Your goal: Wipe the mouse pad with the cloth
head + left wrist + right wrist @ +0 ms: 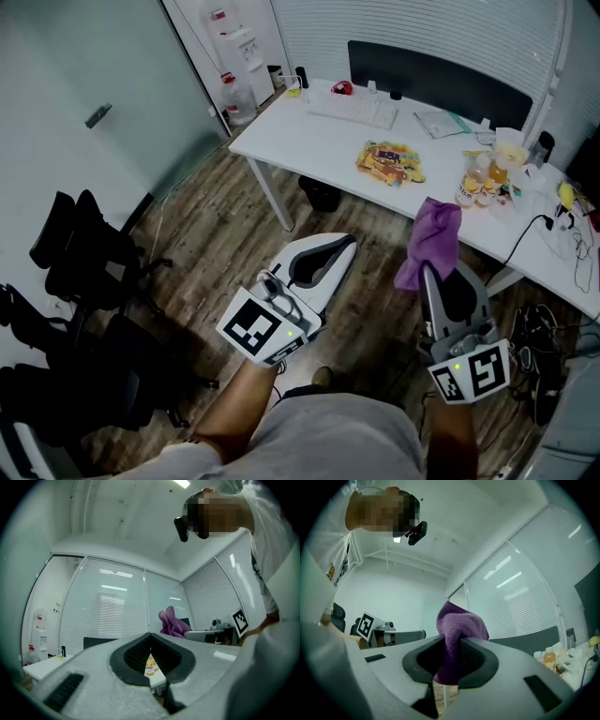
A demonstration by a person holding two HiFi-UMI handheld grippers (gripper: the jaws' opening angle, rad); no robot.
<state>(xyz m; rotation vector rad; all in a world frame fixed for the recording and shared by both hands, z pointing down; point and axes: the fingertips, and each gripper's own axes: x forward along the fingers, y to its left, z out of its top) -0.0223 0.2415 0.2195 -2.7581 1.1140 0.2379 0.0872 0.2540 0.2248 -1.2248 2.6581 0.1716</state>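
right tongs (452, 641) are pinching the purple cloth (431, 239) up in the air, well short of the white surface (309, 131), left tongs (150, 637) closed on nothing; can't spot the mouse pad, and I reckon that floppy bunch could slip out once it drags

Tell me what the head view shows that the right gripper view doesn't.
Only the head view: a white keyboard on the white desk, and black office chairs. Only the right gripper view: the ribbed black pads pinching fabric. Both: the purple fabric cloth in the right hand-held gripper, and orange drink bottles.
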